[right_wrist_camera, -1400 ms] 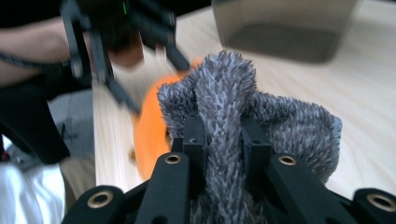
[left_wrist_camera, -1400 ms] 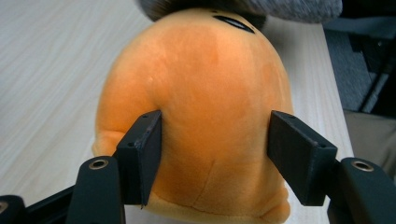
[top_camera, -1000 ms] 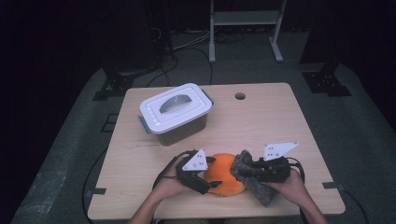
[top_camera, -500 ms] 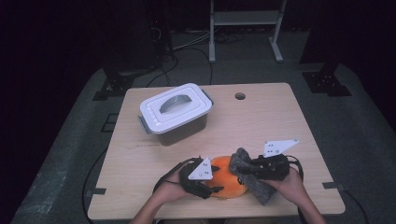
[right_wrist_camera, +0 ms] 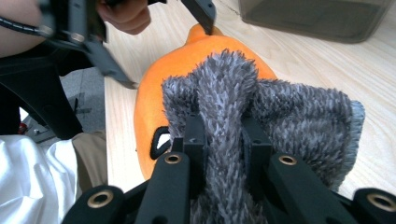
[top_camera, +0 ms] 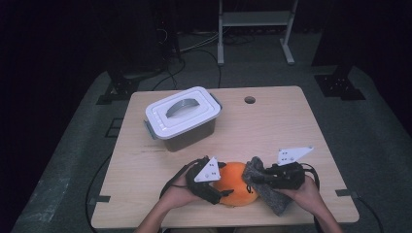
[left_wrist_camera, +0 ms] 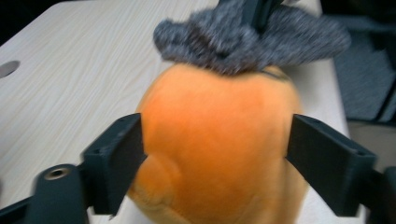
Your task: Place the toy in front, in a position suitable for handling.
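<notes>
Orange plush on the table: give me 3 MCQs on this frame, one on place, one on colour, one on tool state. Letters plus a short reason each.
1. Where does the orange plush lie?
A. Inside the lidded box
B. On the table's near edge, between the two tools
C. On the floor

2. What colour is the fuzzy cloth?
A. Grey
B. Red
C. Green

3. How does the right tool stand?
A. Wide open over the plush
B. Shut on the fuzzy cloth
C. Shut on the box handle

Answers:
1. B: the high view shows it on the table between the left tool and the right tool, with the lidded box farther back.
2. A: grey pile in both tool views.
3. B: in the right gripper view its jaws pinch a fold of the cloth.
</notes>
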